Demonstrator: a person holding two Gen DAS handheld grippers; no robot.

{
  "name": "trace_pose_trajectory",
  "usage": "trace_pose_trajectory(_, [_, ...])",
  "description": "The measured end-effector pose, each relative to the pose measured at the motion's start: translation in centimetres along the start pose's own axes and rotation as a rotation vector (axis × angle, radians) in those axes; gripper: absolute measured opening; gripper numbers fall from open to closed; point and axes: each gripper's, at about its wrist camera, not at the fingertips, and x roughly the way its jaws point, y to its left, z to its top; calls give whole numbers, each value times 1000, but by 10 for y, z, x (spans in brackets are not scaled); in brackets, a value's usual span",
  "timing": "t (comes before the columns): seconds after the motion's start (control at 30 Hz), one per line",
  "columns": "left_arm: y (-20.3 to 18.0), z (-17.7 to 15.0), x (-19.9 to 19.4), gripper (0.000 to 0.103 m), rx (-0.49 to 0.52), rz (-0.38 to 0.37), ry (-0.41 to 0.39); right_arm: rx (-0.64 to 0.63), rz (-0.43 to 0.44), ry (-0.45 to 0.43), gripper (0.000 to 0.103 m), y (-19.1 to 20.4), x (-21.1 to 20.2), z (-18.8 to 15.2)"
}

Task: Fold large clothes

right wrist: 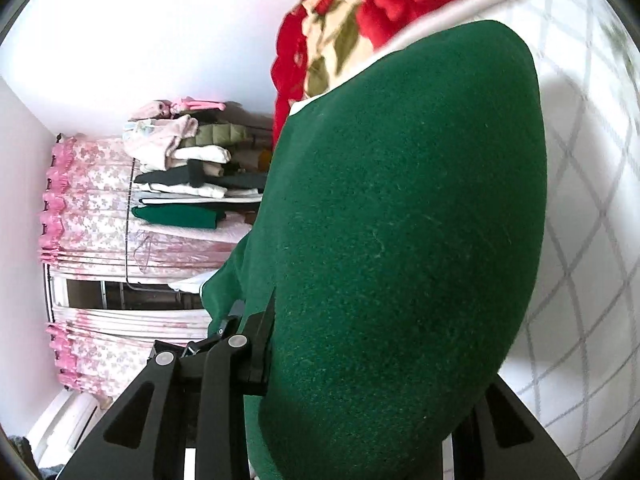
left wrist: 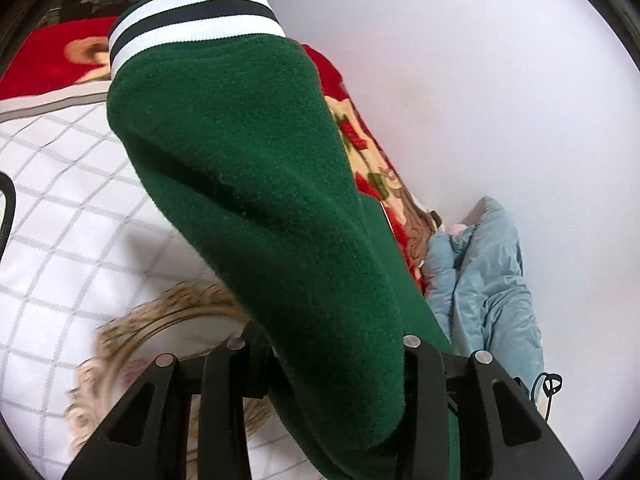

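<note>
A dark green fleece garment [left wrist: 256, 184] with a white-and-navy striped ribbed band [left wrist: 192, 20] fills the middle of the left wrist view. It runs from between the fingers of my left gripper [left wrist: 332, 364] up and away, and the gripper is shut on it. In the right wrist view the same green garment [right wrist: 400, 220] bulges in front of the lens, and my right gripper [right wrist: 360, 364] is shut on it. Its right finger is mostly hidden by the cloth. Both grippers hold the garment lifted above the bed.
A white quilt with a grey grid [left wrist: 68, 216] lies below. A red floral blanket [left wrist: 372, 160] and a light blue jacket [left wrist: 484, 280] lie by the white wall. A rack of folded clothes [right wrist: 188, 176] and pink curtains [right wrist: 88, 220] stand at the left.
</note>
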Motion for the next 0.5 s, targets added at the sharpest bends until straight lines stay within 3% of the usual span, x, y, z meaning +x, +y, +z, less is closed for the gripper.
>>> trace_pose_trajectory(0.23, [-41, 22, 93, 33, -23, -46, -7, -46, -24, -35, 34, -5, -27, 120])
trace_pose_trajectory(0.5, [-53, 27, 210, 33, -42, -67, -2, -75, -67, -25, 34, -69, -38, 249])
